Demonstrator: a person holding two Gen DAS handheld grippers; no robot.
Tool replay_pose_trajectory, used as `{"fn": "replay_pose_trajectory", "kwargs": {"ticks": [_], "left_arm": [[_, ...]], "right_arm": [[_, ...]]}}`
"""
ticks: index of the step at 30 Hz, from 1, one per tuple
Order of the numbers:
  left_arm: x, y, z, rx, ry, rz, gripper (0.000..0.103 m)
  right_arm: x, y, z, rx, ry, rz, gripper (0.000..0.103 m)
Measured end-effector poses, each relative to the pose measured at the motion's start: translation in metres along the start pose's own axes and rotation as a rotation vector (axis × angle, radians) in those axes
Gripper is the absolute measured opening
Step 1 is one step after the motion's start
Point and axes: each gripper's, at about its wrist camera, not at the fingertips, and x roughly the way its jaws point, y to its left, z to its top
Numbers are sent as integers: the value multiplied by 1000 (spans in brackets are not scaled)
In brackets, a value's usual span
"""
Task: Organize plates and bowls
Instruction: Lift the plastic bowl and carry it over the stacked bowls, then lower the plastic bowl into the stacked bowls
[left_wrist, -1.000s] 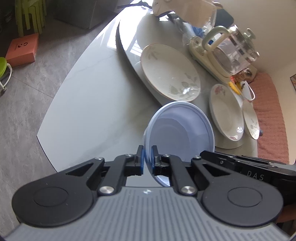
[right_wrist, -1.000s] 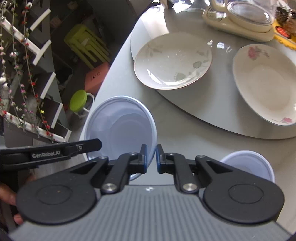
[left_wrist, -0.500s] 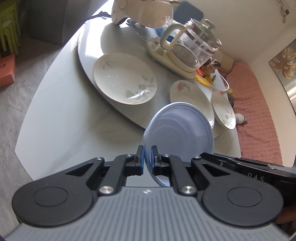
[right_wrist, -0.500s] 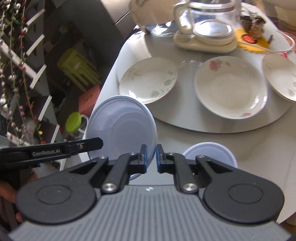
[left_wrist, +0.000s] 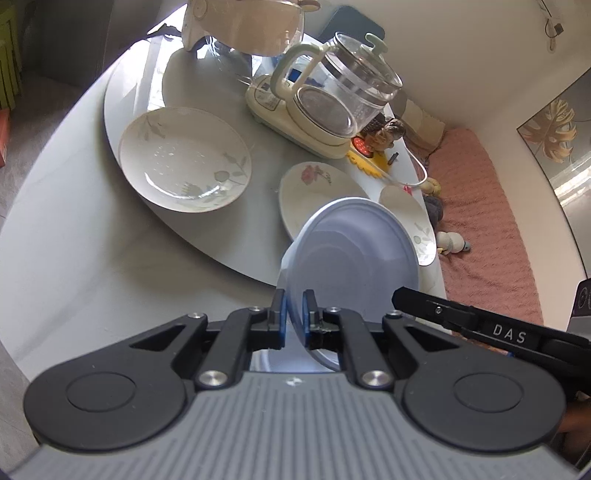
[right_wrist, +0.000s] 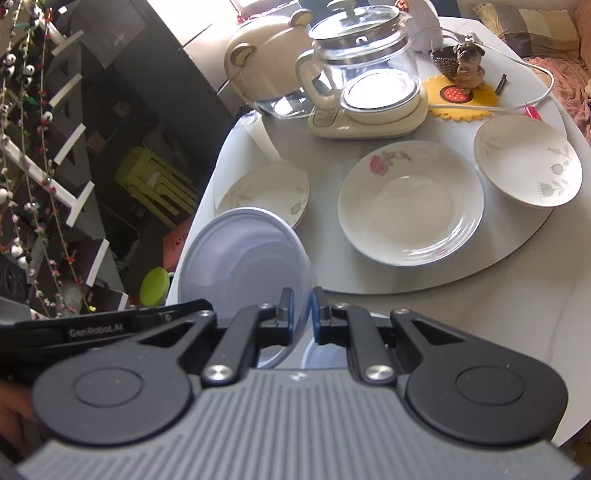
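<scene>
Both tools, the left tool (left_wrist: 293, 310) and the right tool (right_wrist: 302, 308), were clamped on one blue bowl (left_wrist: 354, 254), held above the tabletop (left_wrist: 92, 266) near the kettle (left_wrist: 343, 96). Three white dishes beside the kettle remained unstacked; little appeared done.

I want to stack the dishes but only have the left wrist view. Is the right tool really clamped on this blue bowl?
Observer: Yes. The right tool is shut on the blue bowl, pinching the rim on the side opposite yours.
Operator: Which dish is half hidden behind the bowl on my screen?
Observer: A leaf-patterned bowl. It is empty, looks deeper than the pink-flowered plate next to it, and sits near the turntable's edge.
</scene>
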Motion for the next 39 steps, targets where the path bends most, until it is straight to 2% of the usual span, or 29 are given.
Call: {"fn": "replay_pose_trajectory", "kwargs": {"ticks": [4, 7, 13, 19, 22, 25, 31, 35, 37, 39], "left_arm": [[24, -7, -6, -24, 44, -17, 10], [35, -14, -12, -24, 45, -22, 10], [58, -13, -28, -17, 78, 22, 10], [83, -5, -44, -52, 161, 53, 10], [90, -5, -45, -60, 174, 65, 10], [95, -5, -47, -61, 191, 76, 10], [102, -1, -50, -61, 226, 103, 10], [96, 0, -48, -59, 222, 106, 10], [91, -1, -47, -45, 218, 124, 14], [84, 2, -47, -50, 201, 115, 28]], "right_arm": [[2, -21, 5, 11, 7, -5, 12], [7, -32, 1, -14, 21, -38, 12], [21, -47, -4, -80, 85, -68, 13], [42, -66, -14, -45, 181, -54, 12], [47, -69, -22, -37, 219, -68, 12], [51, -67, -26, -67, 231, -84, 12], [59, -72, -33, -37, 255, -75, 14], [58, -71, -33, -51, 257, -82, 15], [54, -71, -32, -46, 245, -78, 15], [50, -72, -29, -31, 214, -61, 19]]}}
